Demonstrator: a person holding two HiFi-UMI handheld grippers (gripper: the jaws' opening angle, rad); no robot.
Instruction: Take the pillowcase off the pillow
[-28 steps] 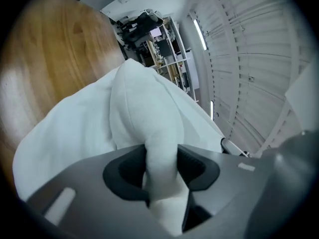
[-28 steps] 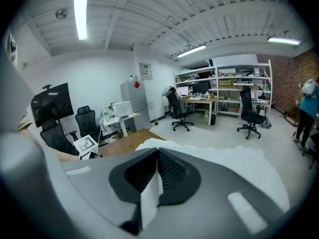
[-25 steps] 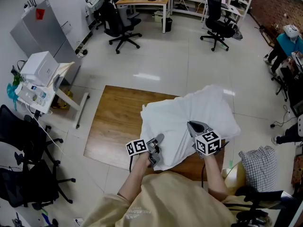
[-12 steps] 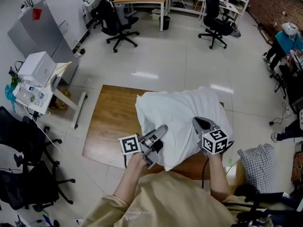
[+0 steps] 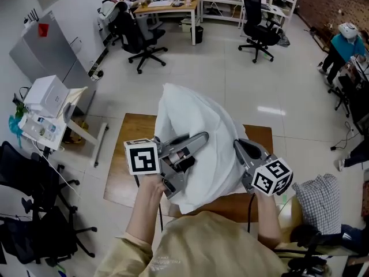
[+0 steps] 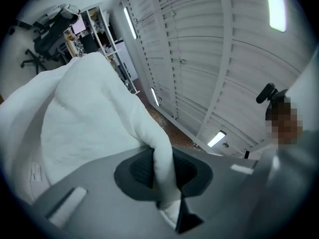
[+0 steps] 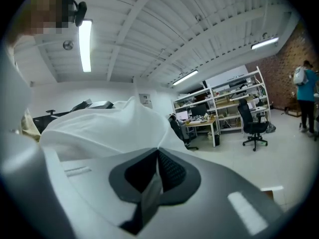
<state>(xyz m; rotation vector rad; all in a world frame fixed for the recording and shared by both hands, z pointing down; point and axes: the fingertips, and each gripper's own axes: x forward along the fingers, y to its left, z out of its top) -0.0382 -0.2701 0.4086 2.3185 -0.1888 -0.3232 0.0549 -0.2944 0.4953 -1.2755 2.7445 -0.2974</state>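
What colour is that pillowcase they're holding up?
The pillowcase is plain white, with no pattern; the head view shows it best.

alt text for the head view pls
Seen from above, a person holds a bulky white pillowcase up over a wooden table. The left gripper and right gripper each have their jaws shut on its fabric. Behind is an office floor with a desk and rolling chairs.

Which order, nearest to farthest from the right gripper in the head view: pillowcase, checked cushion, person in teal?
1. pillowcase, pinched in the right gripper itself, centre.
2. checked cushion, low at the right edge.
3. person in teal, far across the floor, upper right.
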